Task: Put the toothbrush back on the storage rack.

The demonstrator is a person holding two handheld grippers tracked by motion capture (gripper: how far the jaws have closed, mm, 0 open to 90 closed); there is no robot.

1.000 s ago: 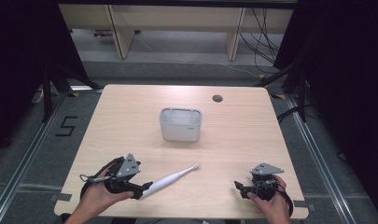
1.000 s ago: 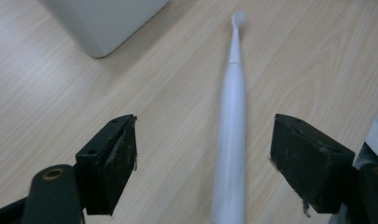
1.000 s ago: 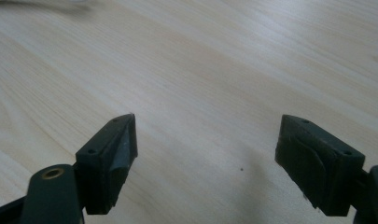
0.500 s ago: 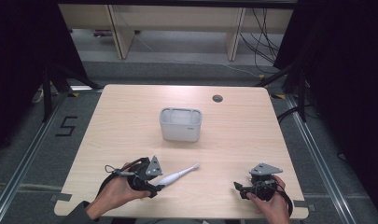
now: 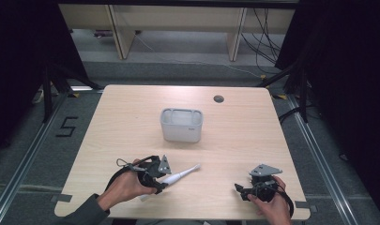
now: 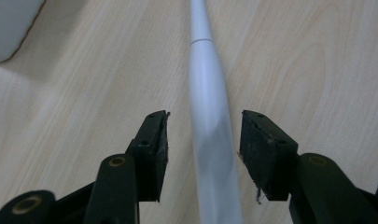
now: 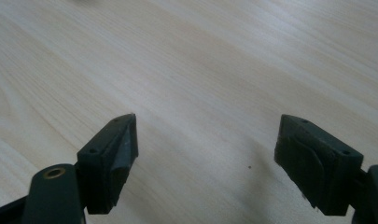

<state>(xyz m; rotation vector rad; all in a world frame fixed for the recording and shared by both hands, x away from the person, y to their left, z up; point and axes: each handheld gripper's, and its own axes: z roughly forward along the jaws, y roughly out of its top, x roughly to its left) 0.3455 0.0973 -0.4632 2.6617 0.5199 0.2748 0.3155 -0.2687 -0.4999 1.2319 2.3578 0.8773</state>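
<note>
High view: left tool (image 5: 160,183) sits at the near left of the tabletop (image 5: 244,136), over the thick end of a white electric toothbrush (image 5: 180,176). Grey box (image 5: 181,124) lies farther off, mid-table. Right tool (image 5: 246,191) near right, well apart.

Left gripper view: jaws have just been closing; toothbrush handle (image 6: 209,121) between pads, small gaps either side, not yet gripped.

Right gripper view: right tool (image 7: 205,158) jaws wide open over bare wood.

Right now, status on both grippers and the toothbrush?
Left gripper straddles the toothbrush handle, jaws just closing, pads not yet touching. Right gripper open over bare table. Nothing in the way.
</note>
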